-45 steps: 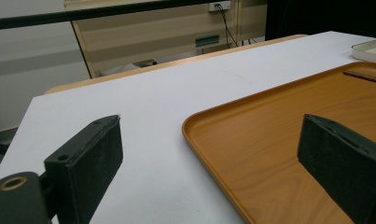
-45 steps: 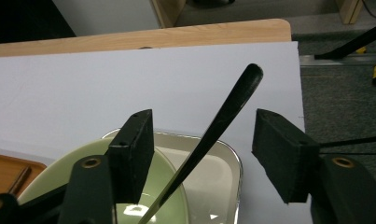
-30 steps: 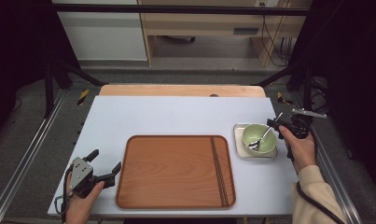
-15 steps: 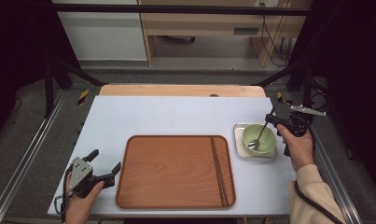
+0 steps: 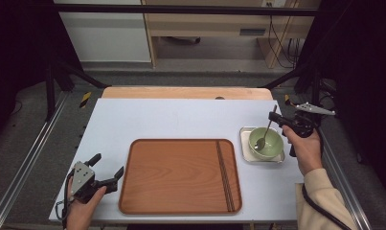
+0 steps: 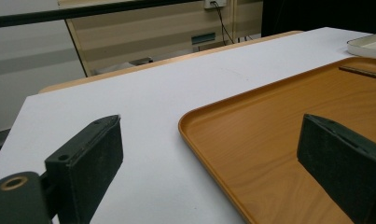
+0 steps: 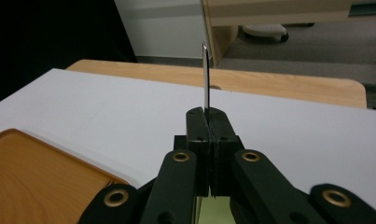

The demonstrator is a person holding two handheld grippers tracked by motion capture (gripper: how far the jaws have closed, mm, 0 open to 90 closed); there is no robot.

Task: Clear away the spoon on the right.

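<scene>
one spoon [image 5: 266, 130], one bowl [image 5: 266, 143], one tray [image 5: 181, 175]

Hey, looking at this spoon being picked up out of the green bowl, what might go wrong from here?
The right gripper pinches the spoon on its thin handle, so it may swivel or slip between the fingers.

The spoon's head hangs in the green bowl; catching the rim could tip the bowl on its small tray.

That tray sits near the table edge, so a nudge might push it off.
</scene>
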